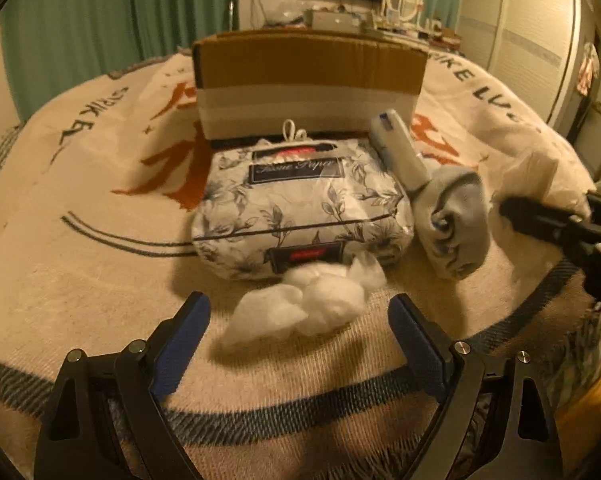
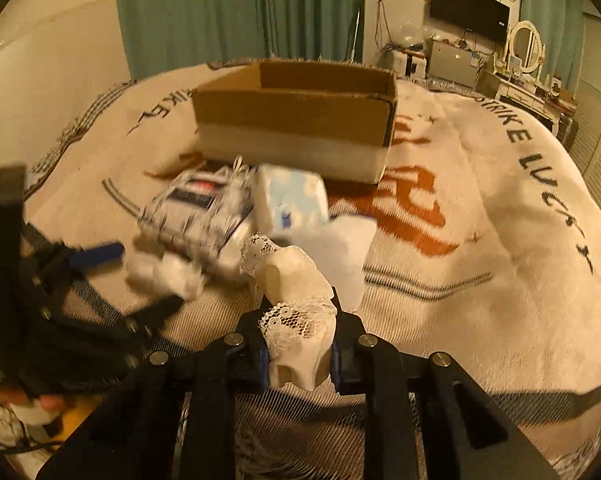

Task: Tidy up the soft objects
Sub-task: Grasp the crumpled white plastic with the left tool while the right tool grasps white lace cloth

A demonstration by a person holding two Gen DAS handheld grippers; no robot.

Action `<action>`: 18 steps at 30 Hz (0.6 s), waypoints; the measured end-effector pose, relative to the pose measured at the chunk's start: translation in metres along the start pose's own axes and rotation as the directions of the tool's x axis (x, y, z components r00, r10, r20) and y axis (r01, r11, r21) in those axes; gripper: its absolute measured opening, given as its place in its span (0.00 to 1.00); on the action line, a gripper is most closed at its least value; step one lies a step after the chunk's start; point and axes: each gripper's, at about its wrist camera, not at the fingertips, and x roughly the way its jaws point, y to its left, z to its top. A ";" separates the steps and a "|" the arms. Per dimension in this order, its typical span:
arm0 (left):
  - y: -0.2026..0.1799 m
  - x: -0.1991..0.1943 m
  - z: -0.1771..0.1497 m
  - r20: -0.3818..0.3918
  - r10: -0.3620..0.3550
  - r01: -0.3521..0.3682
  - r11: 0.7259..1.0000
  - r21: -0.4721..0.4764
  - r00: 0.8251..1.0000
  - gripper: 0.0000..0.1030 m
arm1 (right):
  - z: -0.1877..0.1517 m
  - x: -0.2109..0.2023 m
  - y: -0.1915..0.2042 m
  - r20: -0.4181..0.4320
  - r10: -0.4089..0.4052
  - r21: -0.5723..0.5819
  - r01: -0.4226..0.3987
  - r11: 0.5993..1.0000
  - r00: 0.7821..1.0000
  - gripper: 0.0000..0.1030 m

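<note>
Your right gripper [image 2: 300,354] is squeezed tight on one cream lace cloth [image 2: 296,312]. The cloth sticks up out of the jaws, above the blanket [image 2: 480,280]. From the left wrist view you see that same gripper [image 1: 512,210] at the right edge with the pale cloth [image 1: 540,180] bunched on it.

Your left gripper [image 1: 298,316] is wide apart and holds nothing. One white cotton wad [image 1: 304,308] lies on the blanket [image 1: 80,280] just ahead of it, between the two fingers [image 1: 180,344]. Right behind the wad sits one tissue pack [image 1: 300,208] with a flower print. Beside the pack lies one gray sock roll [image 1: 456,220], touching its right end. One small blue-and-white pack [image 1: 396,140] leans up behind the sock.

One brown box [image 1: 308,84] stands open just past the tissue pack. From the right wrist view, no soft things show in the part of the box [image 2: 296,116] you can see.
</note>
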 end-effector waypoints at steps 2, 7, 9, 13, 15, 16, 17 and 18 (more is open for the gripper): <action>-0.001 0.007 0.003 -0.007 -0.014 0.014 1.000 -0.002 1.000 0.76 | 0.004 0.006 -0.001 -0.005 0.011 0.008 -0.011 1.000 1.000 0.20; -0.005 0.022 0.005 -0.042 -0.043 0.043 0.999 -0.002 0.998 0.46 | 0.004 0.016 -0.007 -0.023 0.037 0.023 -0.036 0.999 0.999 0.20; -0.007 0.018 0.003 -0.030 -0.044 0.044 0.999 0.014 0.999 0.42 | 0.004 0.015 -0.007 -0.020 0.036 0.023 -0.035 0.999 0.999 0.20; -0.010 0.004 -0.004 -0.027 -0.048 0.049 0.998 0.046 0.998 0.40 | 0.002 0.011 -0.008 -0.009 0.022 0.025 -0.022 0.999 1.000 0.20; -0.009 -0.005 -0.006 -0.021 -0.054 0.055 0.998 0.044 0.998 0.40 | -0.001 0.007 -0.007 -0.005 0.021 0.028 -0.021 0.999 1.000 0.20; -0.008 -0.009 -0.006 -0.014 -0.058 0.058 0.997 0.041 0.998 0.40 | -0.002 0.005 -0.006 -0.001 0.021 0.027 -0.021 0.999 1.000 0.20; -0.008 -0.017 -0.005 -0.002 -0.064 0.064 0.997 0.038 0.998 0.40 | -0.003 0.001 -0.004 0.005 0.020 0.024 -0.020 1.000 1.000 0.20; -0.009 -0.022 -0.003 0.006 -0.068 0.067 0.997 0.037 0.998 0.40 | -0.004 -0.002 -0.003 0.009 0.019 0.021 -0.019 1.000 1.000 0.20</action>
